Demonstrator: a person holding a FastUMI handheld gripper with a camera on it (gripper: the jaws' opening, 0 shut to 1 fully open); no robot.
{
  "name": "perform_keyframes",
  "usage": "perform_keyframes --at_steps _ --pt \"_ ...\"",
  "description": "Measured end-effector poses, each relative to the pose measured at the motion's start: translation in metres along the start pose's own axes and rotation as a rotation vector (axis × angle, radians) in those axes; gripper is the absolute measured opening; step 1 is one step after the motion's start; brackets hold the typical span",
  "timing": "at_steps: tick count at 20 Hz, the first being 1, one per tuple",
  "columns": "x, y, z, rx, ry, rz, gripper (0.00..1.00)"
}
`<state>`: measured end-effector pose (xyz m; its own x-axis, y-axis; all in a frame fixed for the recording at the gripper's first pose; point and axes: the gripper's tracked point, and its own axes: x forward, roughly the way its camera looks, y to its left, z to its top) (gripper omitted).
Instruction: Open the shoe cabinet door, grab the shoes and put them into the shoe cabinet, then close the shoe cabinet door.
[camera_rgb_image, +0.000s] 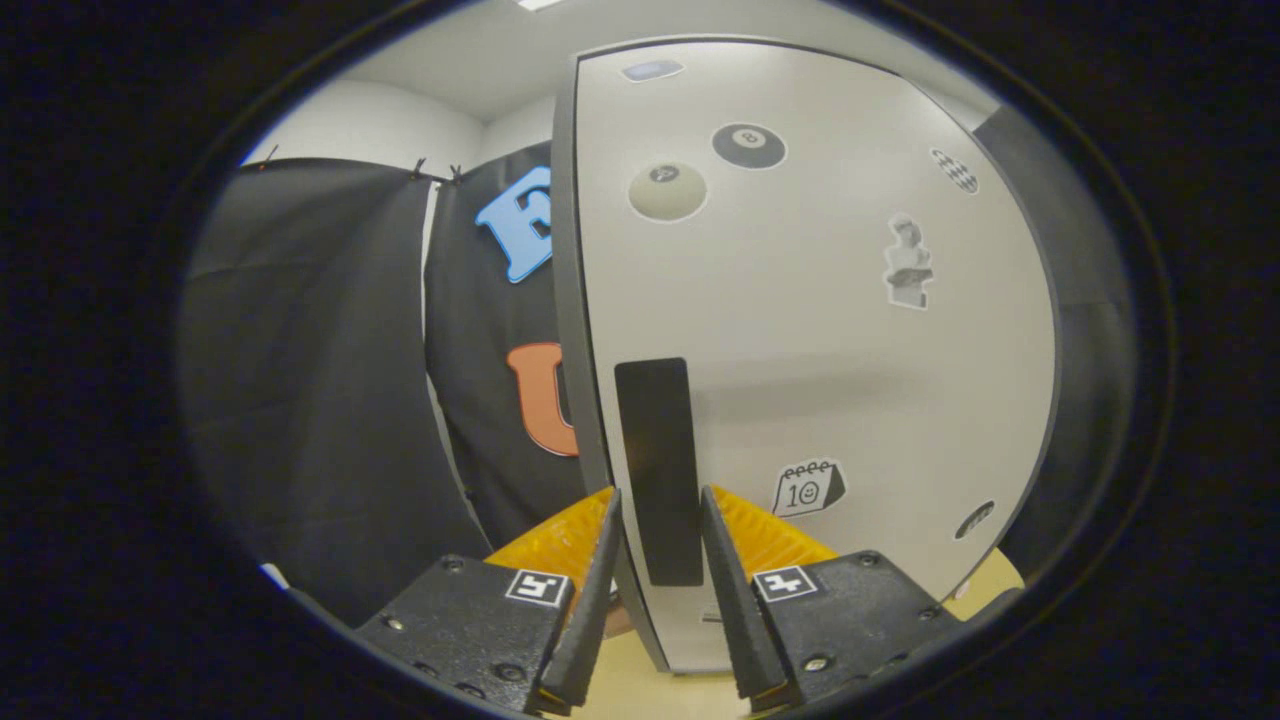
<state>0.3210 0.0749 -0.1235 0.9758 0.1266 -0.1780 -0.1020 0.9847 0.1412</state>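
Gripper (655, 500) fingers straddle black handle (657, 470) on cabinet door (820, 330), w/ gaps.

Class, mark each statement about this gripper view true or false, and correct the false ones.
1. The black handle on the cabinet door lies between the gripper fingers. True.
2. The door carries no stickers. False: it has several, among them an eight-ball sticker and a calendar sticker.
3. A shoe is held between the fingers. False: the handle and the door's edge sit there.
4. Black cloth hangs beside the door. True.
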Motion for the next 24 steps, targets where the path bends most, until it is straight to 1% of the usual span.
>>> perform_keyframes --at_steps 3,5,8,11,17,20,24 --pt "0.001 -0.003 -0.002 -0.009 0.001 -0.016 0.38" --pt "-0.001 -0.003 -0.003 -0.044 0.009 -0.010 0.36" --pt "-0.008 -0.003 -0.005 -0.063 0.023 0.011 0.36" --pt "-0.021 -0.002 -0.006 -0.103 0.037 0.053 0.35" --pt "-0.055 -0.001 -0.008 -0.093 0.074 0.147 0.34" --pt "-0.065 -0.007 -0.009 -0.117 0.079 0.179 0.33" --pt "-0.082 -0.018 -0.011 -0.086 0.092 0.252 0.33"
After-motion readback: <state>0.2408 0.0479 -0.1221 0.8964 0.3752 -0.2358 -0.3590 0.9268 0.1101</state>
